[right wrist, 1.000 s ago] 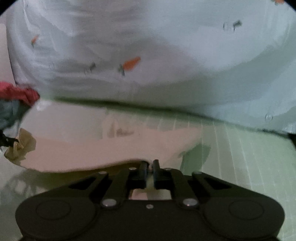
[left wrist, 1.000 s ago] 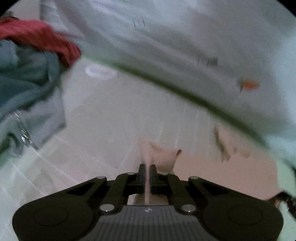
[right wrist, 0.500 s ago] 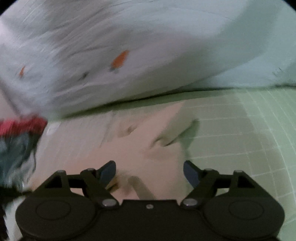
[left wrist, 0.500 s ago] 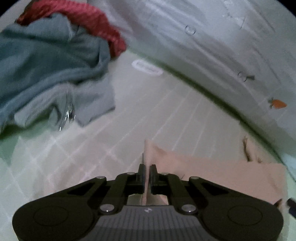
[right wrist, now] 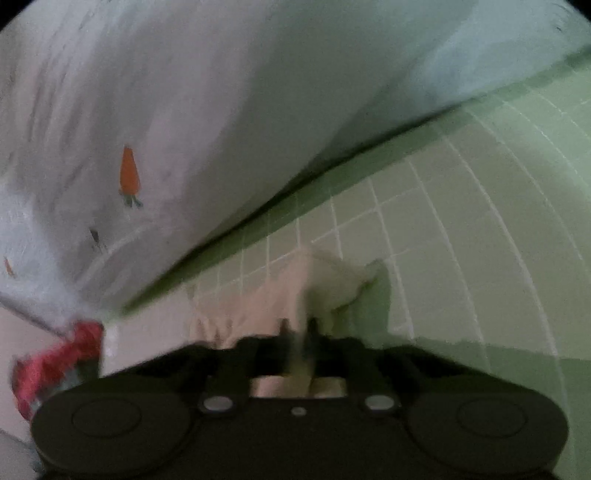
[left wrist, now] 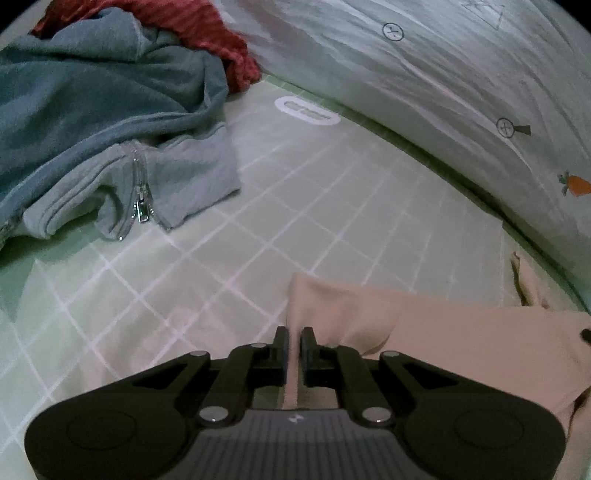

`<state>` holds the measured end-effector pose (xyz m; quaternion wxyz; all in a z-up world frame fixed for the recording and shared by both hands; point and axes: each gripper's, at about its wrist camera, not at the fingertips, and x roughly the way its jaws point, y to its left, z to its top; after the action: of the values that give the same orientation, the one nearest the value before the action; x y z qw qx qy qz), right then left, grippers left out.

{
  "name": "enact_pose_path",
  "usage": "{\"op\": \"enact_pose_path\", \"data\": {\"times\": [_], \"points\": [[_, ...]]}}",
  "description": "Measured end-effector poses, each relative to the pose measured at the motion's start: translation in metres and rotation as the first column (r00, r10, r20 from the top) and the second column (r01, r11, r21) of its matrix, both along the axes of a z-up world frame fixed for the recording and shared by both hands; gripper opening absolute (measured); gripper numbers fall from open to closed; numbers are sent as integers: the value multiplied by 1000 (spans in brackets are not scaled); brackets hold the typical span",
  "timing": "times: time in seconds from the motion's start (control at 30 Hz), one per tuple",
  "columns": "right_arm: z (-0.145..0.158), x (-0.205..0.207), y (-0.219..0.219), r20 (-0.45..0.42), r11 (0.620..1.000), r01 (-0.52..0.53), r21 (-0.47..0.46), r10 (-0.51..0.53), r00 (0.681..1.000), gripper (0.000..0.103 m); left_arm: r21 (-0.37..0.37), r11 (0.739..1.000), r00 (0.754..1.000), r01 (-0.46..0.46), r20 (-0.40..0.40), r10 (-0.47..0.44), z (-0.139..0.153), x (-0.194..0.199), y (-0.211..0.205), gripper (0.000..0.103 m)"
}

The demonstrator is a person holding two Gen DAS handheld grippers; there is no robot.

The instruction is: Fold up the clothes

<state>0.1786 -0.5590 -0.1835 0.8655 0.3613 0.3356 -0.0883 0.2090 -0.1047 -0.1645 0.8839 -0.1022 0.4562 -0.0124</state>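
1. Left gripper (left wrist: 293, 341), black, two-fingered: fingers pressed together on an upstanding edge of the pale pink cloth garment (left wrist: 443, 332). A strip of the fabric ran down between the pads.
2. Right gripper (right wrist: 297, 328), blurred: fingers drawn close with a fold of the same pink garment (right wrist: 295, 291) pinched between them.
3. The garment lay spread on the pale green mat with a white grid (left wrist: 258, 206), stretching away to the right in the left wrist view.
4. Beyond it, a white quilt printed with small orange carrots (left wrist: 443, 85) bordered the mat's far edge.
5. Far left on the mat: a heap of teal-blue fleece jacket with a metal zip (left wrist: 103, 110), and a red knitted piece (left wrist: 207, 29) behind it, touching.
6. A white oval label (left wrist: 306, 110) was printed on the mat near the heap.
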Motion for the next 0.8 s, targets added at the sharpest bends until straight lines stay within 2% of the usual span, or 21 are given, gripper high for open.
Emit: {"op": "enact_pose_path", "data": {"times": [0.1, 0.23, 0.3, 0.37, 0.4, 0.43, 0.53, 0.67, 0.73, 0.8], "points": [[12, 12, -1, 25, 994, -6, -105, 9, 1000, 6, 20, 1000, 1000, 10, 0, -10, 0, 0, -3, 6], [2, 34, 10, -54, 962, -87, -260, 75, 996, 7, 22, 1000, 1000, 14, 8, -14, 0, -2, -3, 6], [-3, 35, 14, -77, 950, -105, -295, 86, 993, 8, 14, 1000, 1000, 14, 9, -14, 0, -2, -2, 6], [0, 29, 13, -89, 950, -80, -302, 55, 995, 27, 0, 1000, 1000, 10, 8, -10, -1, -1, 0, 7], [5, 22, 11, -107, 948, -53, -314, 20, 994, 52, -10, 1000, 1000, 4, 7, -4, -1, -1, 1, 7], [9, 16, 11, -127, 942, -37, -333, -6, 992, 69, -26, 1000, 1000, 0, 6, 0, -1, -1, 2, 6], [24, -14, 17, -140, 918, -39, -395, -18, 990, 84, -110, 994, 1000, -6, -7, 5, 0, -1, 6, 5], [34, -64, 24, -145, 904, -33, -426, -32, 989, 88, -234, 971, 999, 48, 28, -43, 16, -6, -5, 4], [32, -93, 26, -161, 905, -12, -425, -62, 985, 89, -305, 947, 995, 99, 52, -87, 26, -10, -17, 4], [25, -123, 28, -185, 911, 13, -412, -97, 978, 91, -390, 907, 987, 160, 71, -144, 38, -16, -35, 4]]}}
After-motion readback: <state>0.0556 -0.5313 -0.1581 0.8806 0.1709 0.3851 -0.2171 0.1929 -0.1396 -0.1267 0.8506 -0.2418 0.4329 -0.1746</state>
